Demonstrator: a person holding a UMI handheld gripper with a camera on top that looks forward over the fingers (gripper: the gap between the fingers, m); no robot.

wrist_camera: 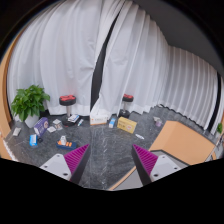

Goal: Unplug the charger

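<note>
Tongs (112, 160) apart, nothing between the 2 magenta pads (78, 157); aimed across a grey carpeted floor (105, 150) toward white curtains (120, 60).

Charger: not identifiable. No plug, cable or socket resolvable anywhere ahead. Possibly among the small clutter (45, 127) on the floor well beyond the left finger, but cannot tell.

Count:
- 1 potted plant (30, 100), beside the clutter.
- 2 stools with red seats (67, 100), at the curtain line, well apart from each other.
- 1 flat cardboard piece (126, 125) on the floor, beyond the tongs.
- 1 larger cardboard box (185, 140), near the right finger.
- Several small items in the clutter; exact number not readable.

Handling estimate (judgement, from task only): charger body likely light, rigid plastic, smooth and somewhat slippery; cable soft, unfit for pulling. Best hold across the 2 flat sides of the plug body, close to the socket face, then a straight pull outward. Expect friction resistance at the contacts. Risk: pads slipping off, or strain on the cable if gripped there.
</note>
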